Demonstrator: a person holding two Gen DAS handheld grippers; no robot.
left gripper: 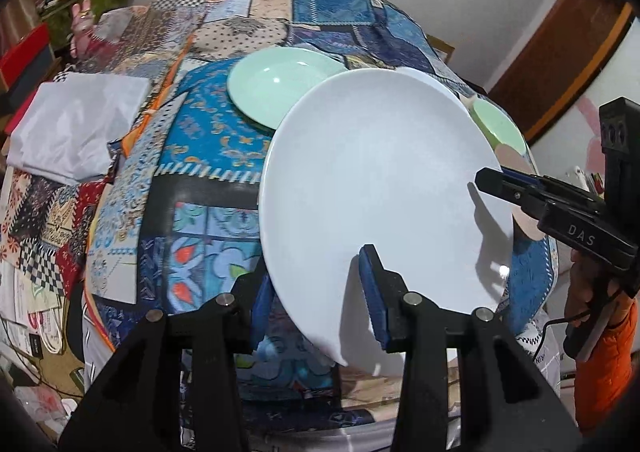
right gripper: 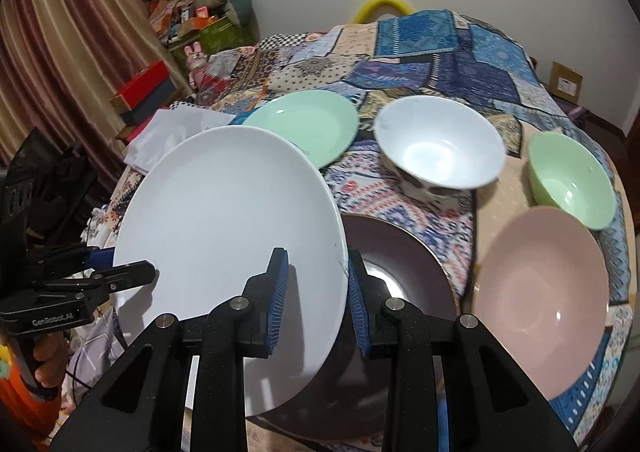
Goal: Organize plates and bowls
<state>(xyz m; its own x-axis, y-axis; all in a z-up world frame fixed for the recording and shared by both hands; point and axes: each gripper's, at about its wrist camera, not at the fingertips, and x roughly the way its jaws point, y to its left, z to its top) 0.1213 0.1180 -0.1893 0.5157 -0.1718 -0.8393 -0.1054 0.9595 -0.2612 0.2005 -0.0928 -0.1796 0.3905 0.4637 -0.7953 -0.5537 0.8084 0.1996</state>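
The white plate (right gripper: 224, 211), rigid, glossy and breakable, was clenched at opposite rims by left claw (left gripper: 316, 292) and right claw (right gripper: 318, 292), above the dark plate (right gripper: 400, 272).

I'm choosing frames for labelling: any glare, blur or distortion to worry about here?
Left wrist view: strong fisheye bulge, dark corners, small glare spot on the white plate, gripper shadows across it. Right wrist view: same bulge, white bowl slightly motion-blurred, highlights on the pink plate and dark plate.
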